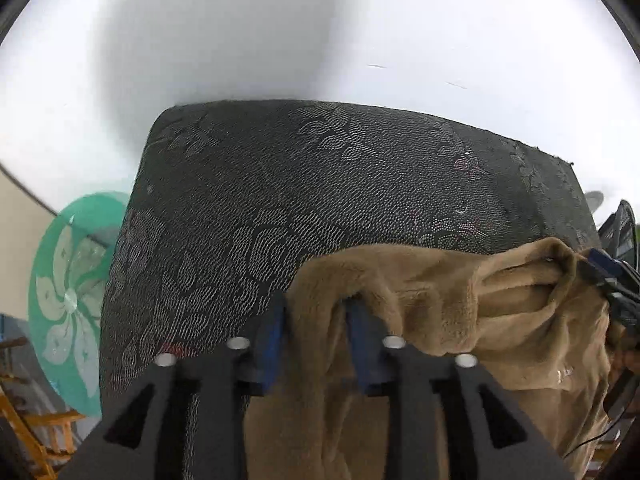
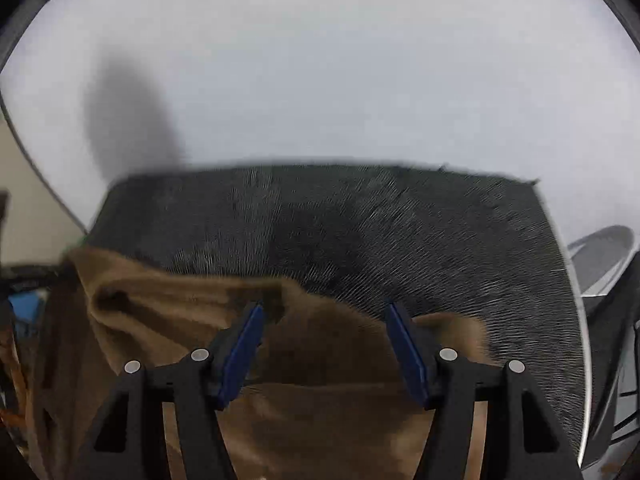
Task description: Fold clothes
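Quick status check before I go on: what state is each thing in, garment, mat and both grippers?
Tan fleece garment: bunched, unfolded, partly hanging off the near edge.
Black patterned mat: spread flat on the white table.
Left gripper: shut on a fleece fold.
Right gripper: open over the fleece.

No readable text anywhere — no label, brand or number.
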